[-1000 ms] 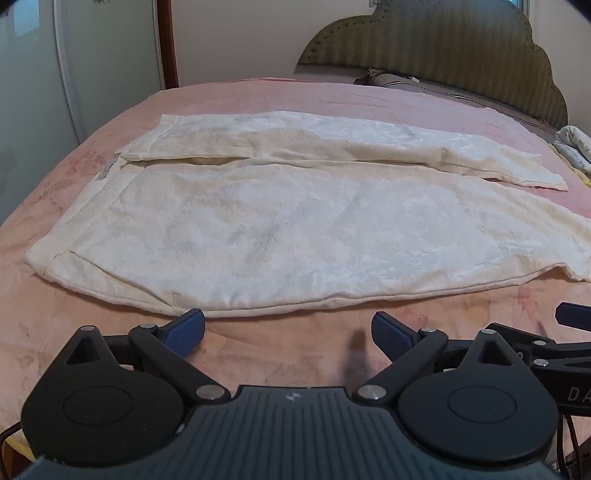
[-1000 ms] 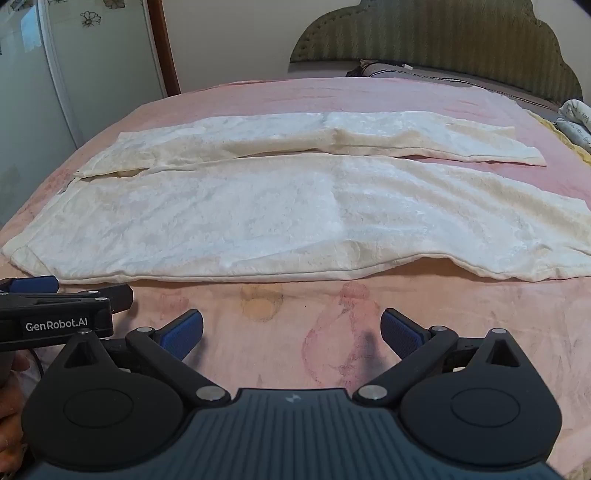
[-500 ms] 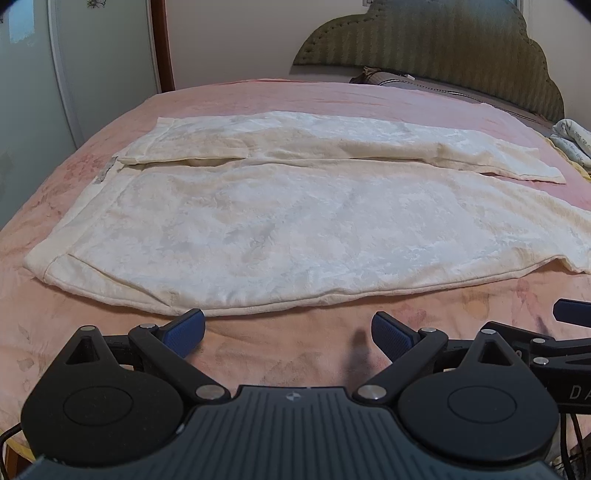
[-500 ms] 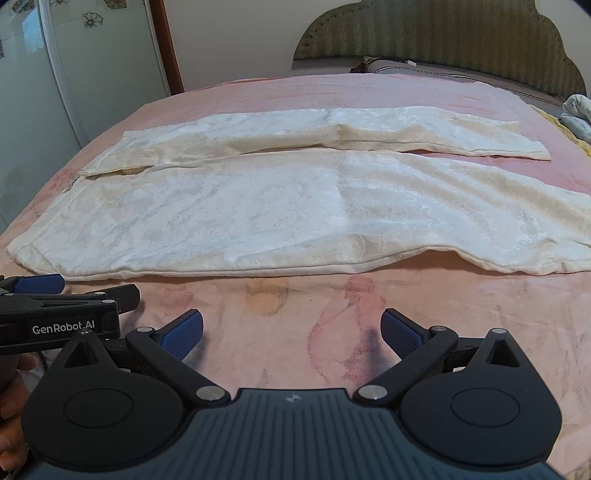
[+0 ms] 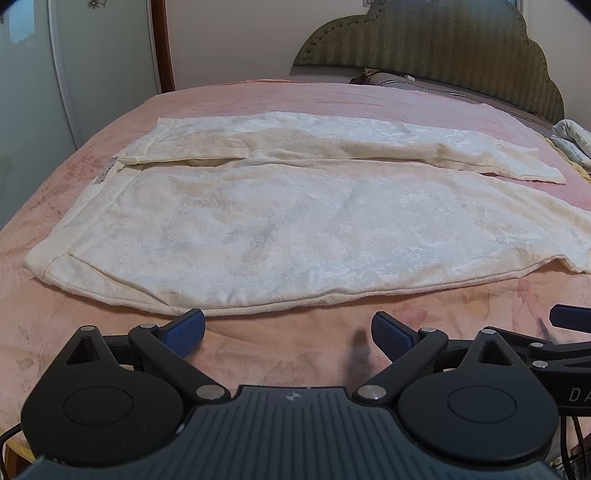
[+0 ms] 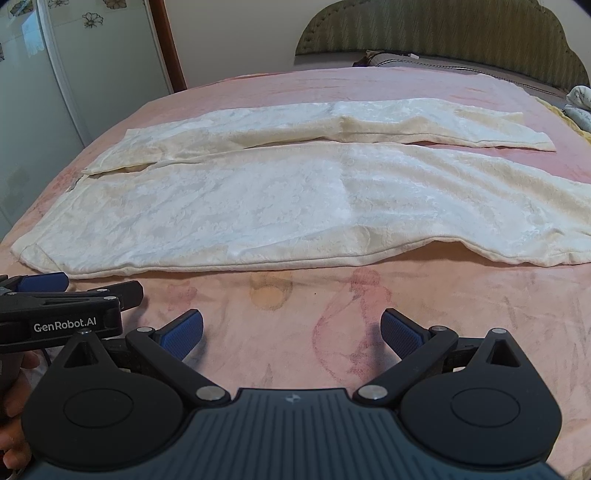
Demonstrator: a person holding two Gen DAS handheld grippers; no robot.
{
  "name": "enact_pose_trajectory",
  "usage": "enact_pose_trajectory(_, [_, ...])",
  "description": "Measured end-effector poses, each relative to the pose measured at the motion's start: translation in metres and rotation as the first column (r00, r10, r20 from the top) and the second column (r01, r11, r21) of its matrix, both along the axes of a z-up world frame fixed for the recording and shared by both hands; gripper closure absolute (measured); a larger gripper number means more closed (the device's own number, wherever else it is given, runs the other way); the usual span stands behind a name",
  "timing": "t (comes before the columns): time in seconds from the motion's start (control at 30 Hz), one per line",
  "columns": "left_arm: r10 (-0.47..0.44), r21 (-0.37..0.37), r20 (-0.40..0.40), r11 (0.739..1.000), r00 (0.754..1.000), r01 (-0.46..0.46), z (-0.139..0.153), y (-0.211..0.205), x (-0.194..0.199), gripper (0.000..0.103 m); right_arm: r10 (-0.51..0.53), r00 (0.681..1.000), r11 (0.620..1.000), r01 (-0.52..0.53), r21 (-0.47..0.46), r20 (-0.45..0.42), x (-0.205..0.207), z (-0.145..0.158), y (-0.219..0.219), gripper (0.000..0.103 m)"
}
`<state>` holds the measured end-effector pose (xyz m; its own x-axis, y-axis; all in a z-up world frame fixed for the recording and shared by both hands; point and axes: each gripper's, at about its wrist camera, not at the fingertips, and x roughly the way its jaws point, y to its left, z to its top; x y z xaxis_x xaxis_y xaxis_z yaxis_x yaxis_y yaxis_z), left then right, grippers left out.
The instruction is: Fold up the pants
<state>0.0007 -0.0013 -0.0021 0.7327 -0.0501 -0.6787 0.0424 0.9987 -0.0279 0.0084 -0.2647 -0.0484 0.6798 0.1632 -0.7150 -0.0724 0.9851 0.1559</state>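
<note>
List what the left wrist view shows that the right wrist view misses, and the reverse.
Only the left wrist view: the grey label at the waistband of the pants. Only the right wrist view: flower stickers on the cabinet, the "GenRobot.AI" lettering on the left gripper, and a hand. Both: pants flat on the pink bedspread, headboard, and both grippers open, including the right gripper.

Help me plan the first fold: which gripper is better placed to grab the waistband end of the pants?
Left. The left gripper hangs open just short of the pants near their waistband corner; the right gripper is open opposite mid-leg.
</note>
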Motion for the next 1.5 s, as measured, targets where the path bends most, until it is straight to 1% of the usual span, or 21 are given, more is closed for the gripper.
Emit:
enact_pose_trajectory(0.17, [-0.002, 0.043, -0.023, 0.999, 1.0, 0.003, -0.002, 0.0, 0.001, 0.005, 0.0, 1.0, 1.0, 0.0, 0.002, -0.005, -0.001, -0.001, 0.0, 0.0])
enact_pose_trajectory(0.2, [-0.003, 0.061, -0.025, 0.998, 1.0, 0.004, -0.003, 0.0, 0.0, 0.005, 0.001, 1.0, 1.0, -0.001, 0.0, -0.005, -0.001, -0.001, 0.001, 0.0])
enact_pose_trajectory(0.43, [-0.01, 0.06, -0.033, 0.998, 0.999, 0.012, -0.003, 0.0, 0.001, 0.005, 0.006, 1.0, 1.0, -0.006, -0.009, -0.005, 0.0, 0.0, 0.0, 0.0])
enact_pose_trajectory(0.53, [-0.011, 0.058, -0.038, 0.998, 0.999, 0.013, -0.003, 0.0, 0.001, 0.005, 0.008, 1.0, 0.999, -0.008, -0.032, 0.004, -0.001, 0.001, 0.002, 0.0])
enact_pose_trajectory(0.7, [0.004, 0.062, -0.023, 0.998, 1.0, -0.003, -0.002, 0.002, -0.002, 0.005, 0.016, 1.0, 0.998, -0.015, -0.063, 0.014, -0.003, 0.001, 0.006, 0.0])
enact_pose_trajectory(0.83, [0.026, 0.058, -0.027, 0.998, 0.999, -0.024, -0.002, 0.009, -0.003, 0.005, 0.021, 1.0, 0.998, -0.02, -0.063, 0.016, -0.004, 0.002, 0.006, 0.0])
enact_pose_trajectory(1.0, [0.032, 0.052, -0.047, 0.998, 0.998, -0.03, -0.005, 0.012, -0.002, 0.005, 0.027, 1.0, 0.998, -0.026, -0.063, 0.013, -0.003, 0.001, 0.007, 0.0])
enact_pose_trajectory(1.3, [0.037, 0.068, -0.042, 0.997, 0.998, -0.034, -0.003, 0.014, -0.001, 0.005, 0.034, 0.999, 0.998, -0.033, -0.062, 0.013, -0.003, 0.002, 0.008, 0.0])
enact_pose_trajectory(1.43, [0.022, 0.069, -0.031, 0.997, 0.999, -0.02, 0.004, 0.014, 0.008, 0.005, 0.045, 0.999, 0.998, -0.044, -0.051, 0.024, 0.0, 0.007, 0.007, 0.0])
enact_pose_trajectory(1.5, [0.016, 0.067, -0.011, 0.998, 1.0, -0.015, 0.012, 0.013, 0.017, 0.005, 0.06, 0.997, 0.997, -0.059, -0.04, 0.04, 0.006, 0.015, 0.006, 0.0])
